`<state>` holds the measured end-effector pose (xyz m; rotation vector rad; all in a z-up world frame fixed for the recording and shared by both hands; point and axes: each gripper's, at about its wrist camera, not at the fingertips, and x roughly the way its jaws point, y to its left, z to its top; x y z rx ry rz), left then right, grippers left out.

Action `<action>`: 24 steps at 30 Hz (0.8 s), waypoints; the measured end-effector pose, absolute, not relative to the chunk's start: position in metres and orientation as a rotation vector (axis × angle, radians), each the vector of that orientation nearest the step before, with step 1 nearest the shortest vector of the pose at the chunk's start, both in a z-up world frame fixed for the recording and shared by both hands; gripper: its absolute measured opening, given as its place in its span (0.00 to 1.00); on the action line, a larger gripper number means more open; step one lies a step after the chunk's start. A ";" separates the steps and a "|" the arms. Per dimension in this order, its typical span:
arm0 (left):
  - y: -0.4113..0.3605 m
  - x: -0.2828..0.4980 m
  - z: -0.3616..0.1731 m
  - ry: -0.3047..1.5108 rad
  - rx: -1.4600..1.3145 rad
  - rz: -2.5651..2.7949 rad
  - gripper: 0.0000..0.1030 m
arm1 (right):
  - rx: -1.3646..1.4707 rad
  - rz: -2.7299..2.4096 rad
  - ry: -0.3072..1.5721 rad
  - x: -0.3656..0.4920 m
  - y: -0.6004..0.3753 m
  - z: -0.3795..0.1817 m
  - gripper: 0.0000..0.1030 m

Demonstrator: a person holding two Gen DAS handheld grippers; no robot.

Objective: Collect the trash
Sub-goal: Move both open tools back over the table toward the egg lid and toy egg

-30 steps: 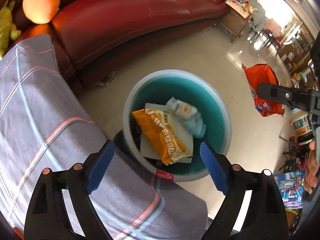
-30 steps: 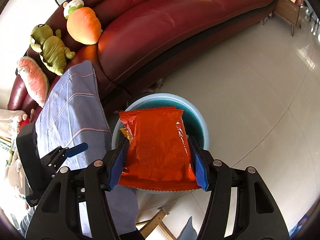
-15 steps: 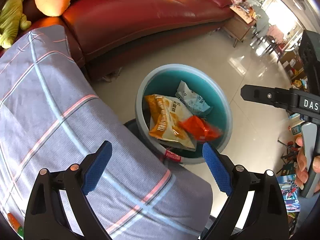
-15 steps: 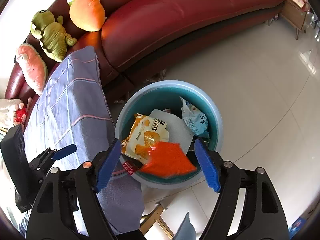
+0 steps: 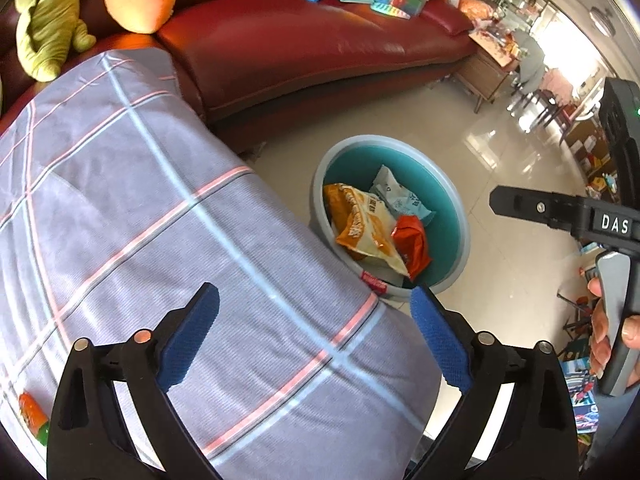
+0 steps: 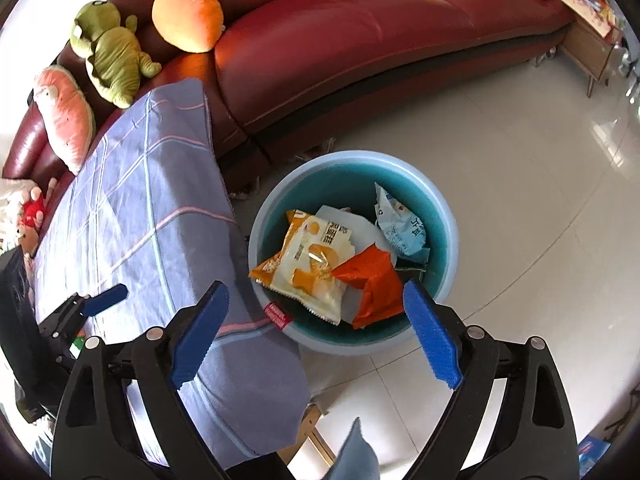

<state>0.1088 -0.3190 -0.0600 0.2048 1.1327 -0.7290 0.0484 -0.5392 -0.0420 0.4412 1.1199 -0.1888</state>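
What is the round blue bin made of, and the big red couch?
The bin looks like smooth moulded plastic: one even colour, a rounded rim, a dull sheen. The couch looks like leather or a leather-like covering: glossy highlights, stitched seams, soft creases. Which of the two, the pictures cannot settle.

1. You have one basin (image 6: 450, 216) on the floor, ahead of the right jaws.
2. It holds three snack wrappers: one yellow wrapper (image 6: 308, 260), one red wrapper (image 6: 376, 284), one pale blue wrapper (image 6: 400, 224).
3. You have four plush toys beyond the left jaws: one carrot (image 6: 188, 16), one green dinosaur (image 6: 112, 52), one watermelon slice (image 6: 64, 116), one small red toy (image 6: 34, 210).
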 end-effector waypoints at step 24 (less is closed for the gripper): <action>-0.217 0.081 -0.042 1.073 0.140 -0.651 0.96 | 0.367 -0.174 1.128 0.019 -0.464 -0.022 0.86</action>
